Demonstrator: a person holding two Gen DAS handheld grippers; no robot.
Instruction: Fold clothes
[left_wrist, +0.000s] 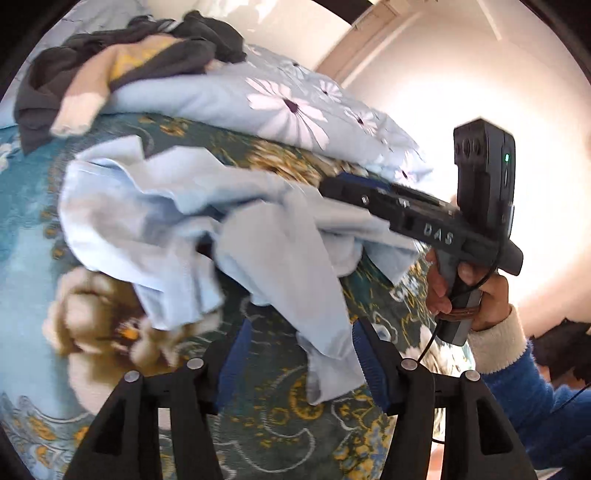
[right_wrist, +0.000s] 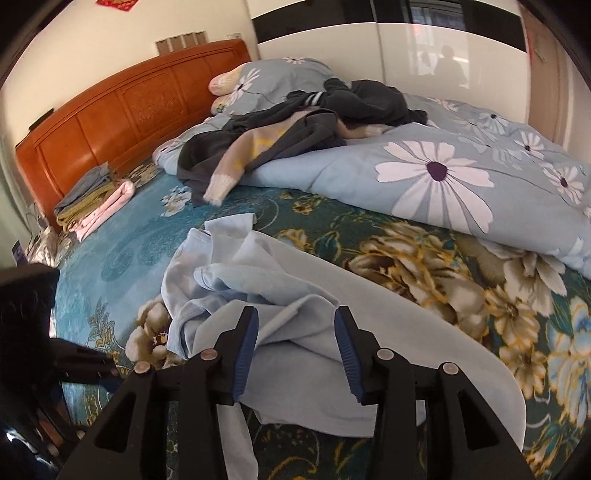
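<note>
A light blue garment (left_wrist: 192, 221) lies crumpled on the teal floral bedspread (left_wrist: 33, 229); it also shows in the right wrist view (right_wrist: 258, 280). My left gripper (left_wrist: 301, 350) is open, with a hanging corner of the garment between its jaws. My right gripper (right_wrist: 295, 347) is open over a fold of the garment, with cloth between its blue pads. The right gripper also shows in the left wrist view (left_wrist: 332, 188), its tips buried in the cloth.
A pile of dark and beige clothes (right_wrist: 295, 125) lies on a light blue daisy duvet (right_wrist: 443, 173) at the back. Folded clothes (right_wrist: 96, 203) are stacked by the wooden headboard (right_wrist: 122, 110). The person's hand (left_wrist: 469, 291) holds the right gripper's handle.
</note>
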